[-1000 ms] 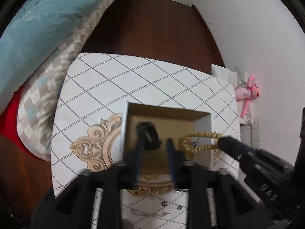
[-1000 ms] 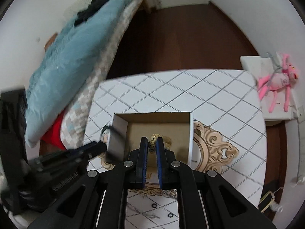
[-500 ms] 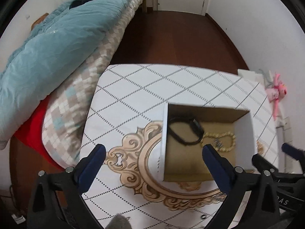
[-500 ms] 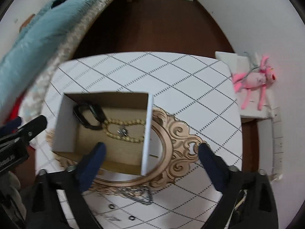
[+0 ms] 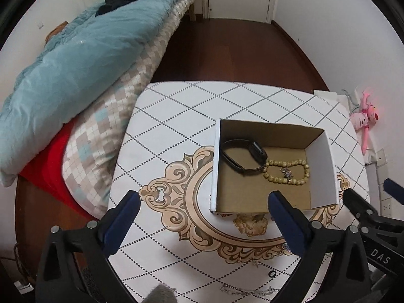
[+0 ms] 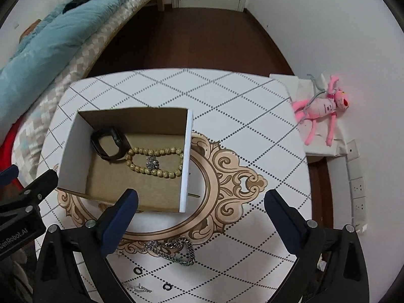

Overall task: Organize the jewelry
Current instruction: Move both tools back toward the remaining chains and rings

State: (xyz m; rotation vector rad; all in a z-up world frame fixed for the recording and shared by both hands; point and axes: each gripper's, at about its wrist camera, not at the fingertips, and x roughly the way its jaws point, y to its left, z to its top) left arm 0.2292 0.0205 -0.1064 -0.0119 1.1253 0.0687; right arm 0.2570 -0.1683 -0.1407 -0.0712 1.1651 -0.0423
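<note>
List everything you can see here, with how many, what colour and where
cardboard box: one, white outside, brown inside, on the table
black wristband: one, inside the box
bead bracelet: one, tan, inside the box beside the wristband
silver chain: one, on the table before the box
small rings: at least two, black, near table edge
table: one, white diamond pattern, gold ornament
plush toy: one, pink, by the wall
duvet: one, teal, on the bed
left gripper: jaws wide open
right gripper: jaws wide open
</note>
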